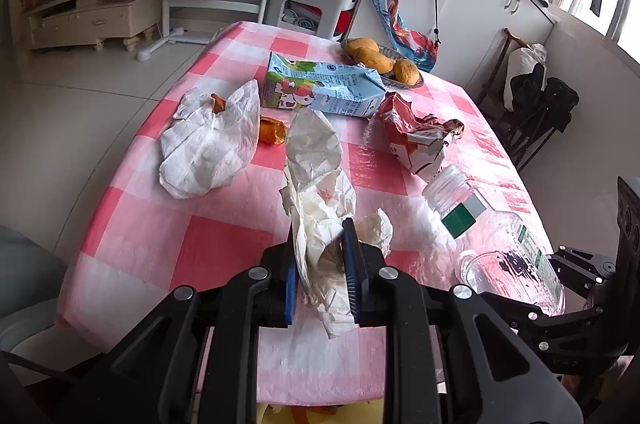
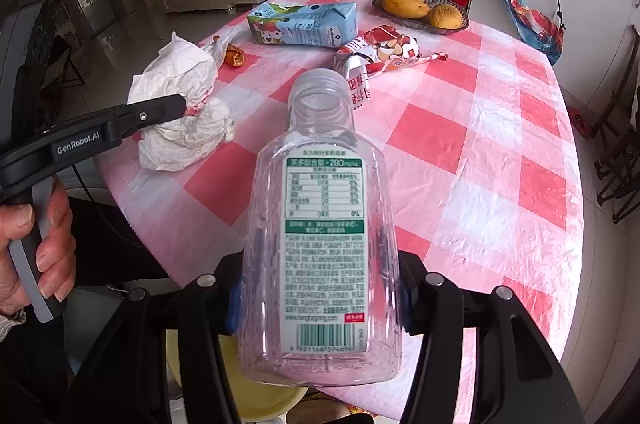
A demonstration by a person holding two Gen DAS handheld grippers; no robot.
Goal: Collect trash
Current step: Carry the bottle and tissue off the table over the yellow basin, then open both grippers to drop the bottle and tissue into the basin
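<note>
Left gripper (image 1: 320, 264) jaws pinched crumpled white paper wrapper (image 1: 320, 192); right gripper (image 2: 318, 308) clamped clear plastic bottle (image 2: 320, 224), neck pointing away; yellow bin (image 2: 248, 396) sat below table edge, nearer right.

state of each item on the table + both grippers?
left gripper: shut on crumpled tissue
right gripper: shut on plastic bottle
plastic bottle: uncapped, empty
milk carton: lying on its side
red wrapper: torn, crumpled
white paper: crumpled
mangoes: in basket
</note>
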